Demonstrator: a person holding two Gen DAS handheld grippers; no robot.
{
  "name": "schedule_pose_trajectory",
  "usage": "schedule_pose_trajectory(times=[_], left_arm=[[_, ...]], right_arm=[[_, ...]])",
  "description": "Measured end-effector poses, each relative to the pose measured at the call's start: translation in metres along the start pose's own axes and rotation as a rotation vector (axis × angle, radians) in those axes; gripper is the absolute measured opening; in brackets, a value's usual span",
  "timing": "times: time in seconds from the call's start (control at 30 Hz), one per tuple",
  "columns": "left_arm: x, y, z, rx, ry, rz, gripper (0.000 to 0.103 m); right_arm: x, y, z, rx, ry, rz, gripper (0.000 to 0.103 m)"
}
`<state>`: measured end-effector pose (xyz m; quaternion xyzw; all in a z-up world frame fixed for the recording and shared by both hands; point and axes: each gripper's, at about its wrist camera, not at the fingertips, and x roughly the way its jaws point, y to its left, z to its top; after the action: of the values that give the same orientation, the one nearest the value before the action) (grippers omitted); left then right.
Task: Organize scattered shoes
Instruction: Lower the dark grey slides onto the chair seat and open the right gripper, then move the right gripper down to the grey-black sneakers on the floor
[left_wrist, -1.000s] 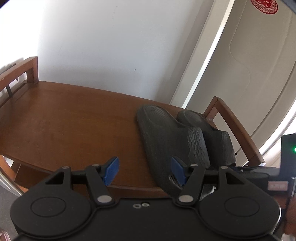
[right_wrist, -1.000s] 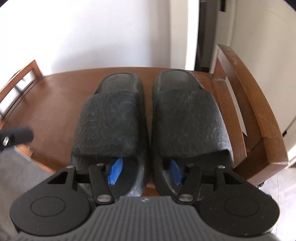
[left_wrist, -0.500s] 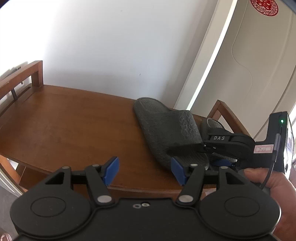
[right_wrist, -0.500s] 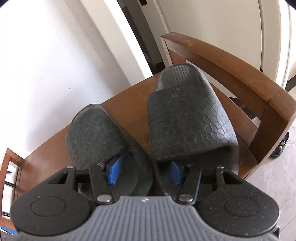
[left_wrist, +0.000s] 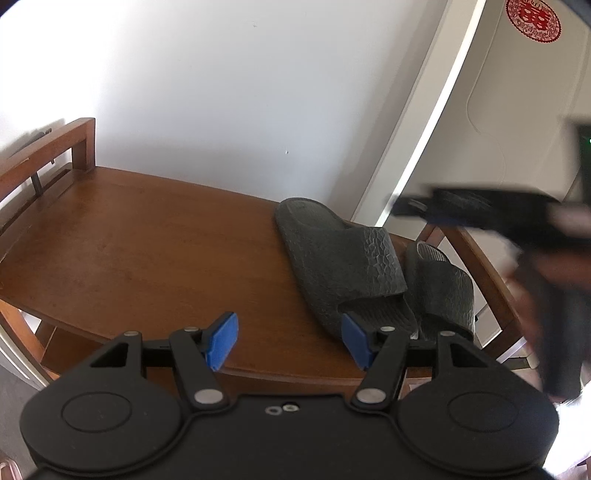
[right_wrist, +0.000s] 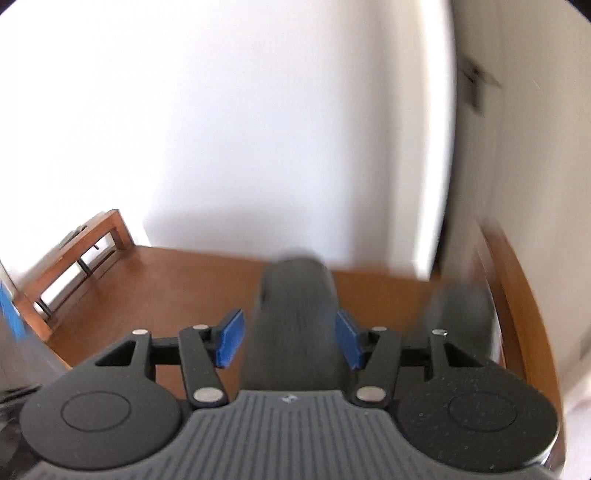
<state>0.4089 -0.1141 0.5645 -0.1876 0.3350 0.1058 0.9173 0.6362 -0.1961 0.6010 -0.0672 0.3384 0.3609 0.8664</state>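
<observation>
Left wrist view: two dark slippers (left_wrist: 343, 258) side by side on the wooden surface (left_wrist: 147, 240), right end; left gripper (left_wrist: 288, 341) jaws released, empty. Right gripper (left_wrist: 480, 210) motion-blurred; its own view smeared, jaws apart, nothing clamped.

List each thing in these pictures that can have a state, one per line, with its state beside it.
left hand-held gripper: open, empty, over the bench's near edge
right hand-held gripper: open, grips nothing, raised above the slippers, blurred
left slipper: flat on the bench, sole down, toe toward the wall
right slipper: flat on the bench, close beside the first, by the armrest
wooden bench: bare apart from the two slippers
</observation>
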Motion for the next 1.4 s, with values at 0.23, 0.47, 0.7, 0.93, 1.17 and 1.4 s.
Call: schedule_pose_trajectory(times=[0.23,0.47,0.7,0.93,1.17,1.4], left_arm=[[-0.002,0.001,-0.008,-0.007,0.021,0.003,0.062],[0.005,0.005,0.002,-0.004,0.012,0.015,0.062],[0.014,-0.001,0.023,0.054,-0.022,0.019,0.062],[0.016,-0.005,0.026,0.101,-0.025,0.014,0.062],[0.009,0.013,0.019,0.085,-0.01,0.044,0.062],[-0.006,0.052,0.001,0.05,0.019,0.072,0.062]], right_arm=[[0.052,-0.013,0.009,-0.002,0.17,-0.018,0.057],[0.04,-0.013,-0.004,0.015,0.186,-0.089,0.057],[0.034,-0.026,-0.017,0.13,0.185,-0.14,0.057],[0.031,-0.038,-0.027,0.323,0.176,-0.158,0.059],[0.006,-0.033,-0.037,0.368,0.066,-0.211,0.059],[-0.068,-0.004,-0.07,0.371,-0.116,-0.134,0.069]])
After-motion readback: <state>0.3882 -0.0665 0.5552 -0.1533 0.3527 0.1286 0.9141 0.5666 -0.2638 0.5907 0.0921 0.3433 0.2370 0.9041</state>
